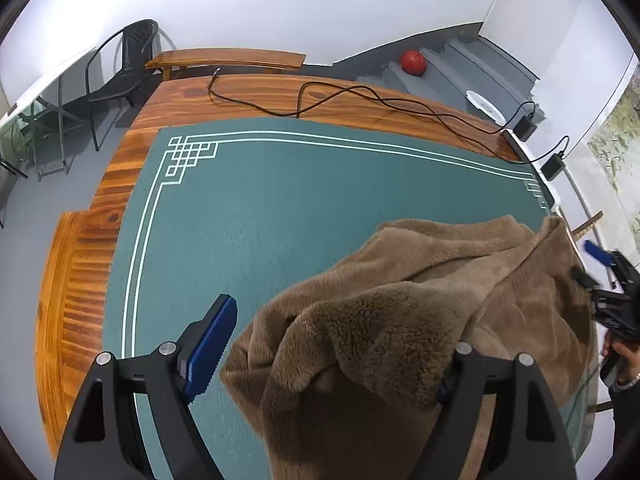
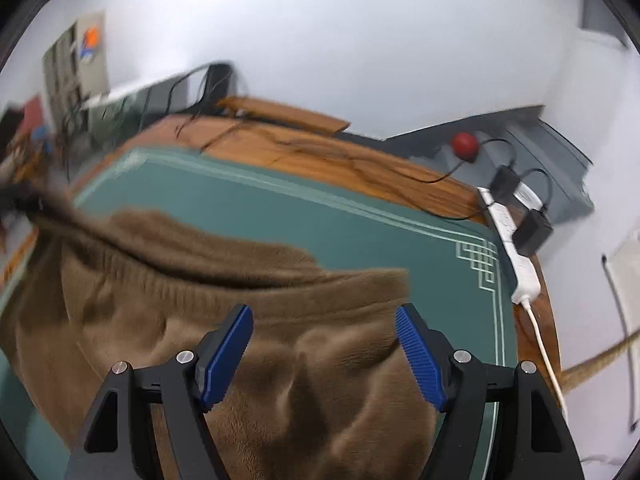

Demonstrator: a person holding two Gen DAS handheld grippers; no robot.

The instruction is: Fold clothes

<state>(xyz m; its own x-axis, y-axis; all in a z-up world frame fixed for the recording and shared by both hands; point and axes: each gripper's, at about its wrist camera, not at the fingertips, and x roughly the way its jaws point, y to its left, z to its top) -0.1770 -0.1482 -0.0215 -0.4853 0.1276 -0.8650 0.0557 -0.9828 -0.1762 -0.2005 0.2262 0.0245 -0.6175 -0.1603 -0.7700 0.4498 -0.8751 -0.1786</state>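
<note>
A brown fleece garment (image 1: 420, 320) lies bunched in loose ridges on the near right part of a green mat (image 1: 248, 216), its plush folds rising between the fingers of the left gripper (image 1: 332, 344). That gripper's jaws stand wide, one blue pad clear to the left and the other hidden under fleece draped over it; nothing is pinched. The right gripper (image 2: 324, 356) hangs above the same cloth (image 2: 240, 300), its jaws also wide apart and holding nothing, in a view blurred by motion. The mat covers a wooden table (image 1: 80, 280), where a black cable (image 1: 360, 96) trails along the far edge toward a white power strip (image 2: 516, 248); a red ball (image 1: 413, 62) sits on grey steps beyond.

The step in hand looks like finding an edge to spread the heap. It would go best if each gripper closed on a single layer at a hem or corner, well apart, then drew outward so the fleece lies flat before any fold.
</note>
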